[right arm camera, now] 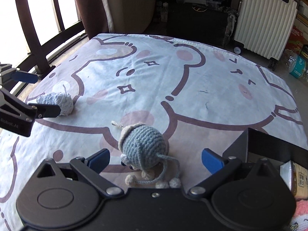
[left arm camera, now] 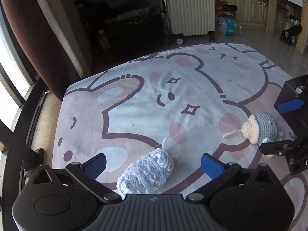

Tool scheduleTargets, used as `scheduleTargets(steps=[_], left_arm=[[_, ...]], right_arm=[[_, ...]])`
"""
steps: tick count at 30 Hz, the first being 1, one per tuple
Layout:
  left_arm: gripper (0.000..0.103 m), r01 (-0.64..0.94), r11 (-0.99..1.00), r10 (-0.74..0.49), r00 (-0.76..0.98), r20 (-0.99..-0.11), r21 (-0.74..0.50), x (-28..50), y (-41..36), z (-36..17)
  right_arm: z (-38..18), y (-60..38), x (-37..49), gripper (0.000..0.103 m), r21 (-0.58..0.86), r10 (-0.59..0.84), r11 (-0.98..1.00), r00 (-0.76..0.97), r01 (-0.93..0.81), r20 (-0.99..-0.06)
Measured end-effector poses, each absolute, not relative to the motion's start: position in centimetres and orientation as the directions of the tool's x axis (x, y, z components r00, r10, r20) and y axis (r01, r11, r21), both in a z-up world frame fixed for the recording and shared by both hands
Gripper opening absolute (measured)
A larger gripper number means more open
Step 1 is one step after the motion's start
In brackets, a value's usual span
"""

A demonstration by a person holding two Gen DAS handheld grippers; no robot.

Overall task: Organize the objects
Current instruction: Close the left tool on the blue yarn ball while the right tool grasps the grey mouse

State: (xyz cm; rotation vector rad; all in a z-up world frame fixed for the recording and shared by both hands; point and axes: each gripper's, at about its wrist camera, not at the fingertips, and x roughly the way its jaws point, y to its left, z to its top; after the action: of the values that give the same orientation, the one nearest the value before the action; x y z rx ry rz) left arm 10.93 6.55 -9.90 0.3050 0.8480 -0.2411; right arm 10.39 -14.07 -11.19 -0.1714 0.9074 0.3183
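Note:
A skein of pale blue-white yarn [left arm camera: 147, 172] lies on the cartoon-print blanket [left arm camera: 134, 100], between the open blue-padded fingers of my left gripper [left arm camera: 154, 163], which do not touch it. The same yarn [right arm camera: 57, 101] shows at the left of the right wrist view, partly behind a left gripper finger [right arm camera: 47, 110]. A blue crocheted doll with a cream hat [right arm camera: 143, 144] lies tipped over between the wide-apart fingers of my right gripper [right arm camera: 156, 158], untouched. From the left wrist view the doll [left arm camera: 259, 127] sits at the right, beside the right gripper's fingers [left arm camera: 290, 105].
A black box [right arm camera: 265, 150] stands at the blanket's right, close to the right gripper, with packets inside. Beyond the blanket [right arm camera: 211, 96] are a white ribbed suitcase [left arm camera: 189, 7], dark luggage [left arm camera: 134, 19] and a brown curtain [left arm camera: 38, 38]. Window bars [right arm camera: 32, 25] run along the left.

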Motion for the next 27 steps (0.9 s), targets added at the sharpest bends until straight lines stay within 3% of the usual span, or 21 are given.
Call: scheduleTargets(steps=[2,8,17,22,27], left_arm=[[0.103,0.358,0.917,-0.09,0.618,-0.781,0.178,11.2,6.4,-10.3],[0.103,0.373,0.926,-0.143,0.502,-0.853,0.064,11.5,7.4,-12.0],[0.102,0.351,0.933,-0.235,0.434,-0.87,-0.077,10.8,7.9,-11.2],[0.093,0.393,0.919,-0.172,0.464,-0.869,0.028,10.3,7.0,-11.0],[0.084,0.452,0.876,-0.089,0.498,-0.863,0.17,10.1,5.7,-11.6]], right_arm=[[-11.4,-13.9,10.4,0.094,-0.033,0.201,0.928,0.573,-0.371,-0.794],[-11.8,-13.6,10.6,0.093,-0.085,0.187,0.908,0.577,-0.41,-0.795],[-11.8,-13.9,11.3,0.085,-0.097,0.182,0.911,0.602,-0.4,-0.778],[-11.2,-14.5,11.2,0.068,-0.089,0.189,0.919,0.627,-0.385,-0.756],[-10.4,-14.3,10.9,0.069,-0.117,0.212,0.896,0.644,-0.429,-0.735]])
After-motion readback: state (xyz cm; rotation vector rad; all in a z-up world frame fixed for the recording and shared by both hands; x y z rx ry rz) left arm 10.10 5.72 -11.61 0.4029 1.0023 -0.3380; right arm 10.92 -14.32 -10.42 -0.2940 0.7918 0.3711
